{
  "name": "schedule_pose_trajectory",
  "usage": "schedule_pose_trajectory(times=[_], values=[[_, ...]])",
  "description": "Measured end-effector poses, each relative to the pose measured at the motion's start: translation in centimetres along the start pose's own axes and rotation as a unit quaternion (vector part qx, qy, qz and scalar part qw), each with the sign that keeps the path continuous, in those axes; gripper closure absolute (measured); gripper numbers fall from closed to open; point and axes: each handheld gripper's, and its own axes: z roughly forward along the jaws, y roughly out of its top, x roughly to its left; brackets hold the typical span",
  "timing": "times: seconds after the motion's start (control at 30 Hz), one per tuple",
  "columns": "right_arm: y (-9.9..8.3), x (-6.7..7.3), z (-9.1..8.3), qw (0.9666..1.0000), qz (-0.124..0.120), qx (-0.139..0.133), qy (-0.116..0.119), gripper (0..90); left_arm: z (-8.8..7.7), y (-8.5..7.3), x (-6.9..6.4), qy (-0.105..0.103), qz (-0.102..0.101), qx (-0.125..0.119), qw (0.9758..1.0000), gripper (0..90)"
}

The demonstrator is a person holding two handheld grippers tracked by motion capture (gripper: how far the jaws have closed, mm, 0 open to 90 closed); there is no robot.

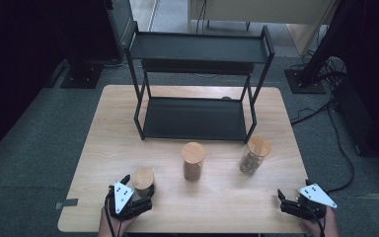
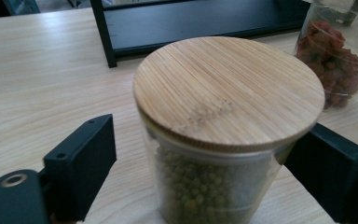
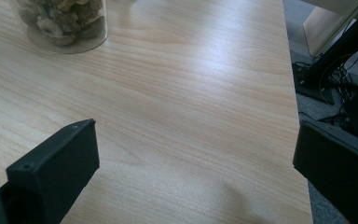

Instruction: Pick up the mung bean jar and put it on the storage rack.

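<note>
At seven o'clock on the surface (image 1: 217, 207), left tongs (image 2: 200, 154) straddle the jar (image 2: 214, 140) ungripped, poised to lift; right tongs (image 3: 191, 158) gape empty.

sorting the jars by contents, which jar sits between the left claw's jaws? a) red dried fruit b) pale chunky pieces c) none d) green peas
d: in the left gripper view the left claw has its jaws either side of the bamboo-lidded jar of green peas, a gap showing at one jaw.
</note>
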Motion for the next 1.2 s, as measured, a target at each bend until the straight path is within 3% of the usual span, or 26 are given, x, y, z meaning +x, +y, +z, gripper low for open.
schedule_pose_trajectory(times=[0.3,0.43,0.73,1.2], values=[[0.0,0.0,0.0,1.0,-0.002,0.0,0.0,0.0,1.2,0.6,-1.0,0.005,-0.005,0.007,0.9999,15.5],[0.0,0.0,0.0,1.0,-0.002,0.0,0.003,0.0,1.4,0.7,-0.8,0.011,-0.016,0.007,0.9998,24.4],[0.0,0.0,0.0,1.0,-0.002,0.001,0.004,0.0,2.0,1.0,-0.9,0.017,-0.013,0.008,0.9997,25.2],[0.0,0.0,0.0,1.0,-0.003,0.002,0.006,0.0,4.2,2.2,-0.8,0.026,-0.017,0.009,0.9995,25.2]])
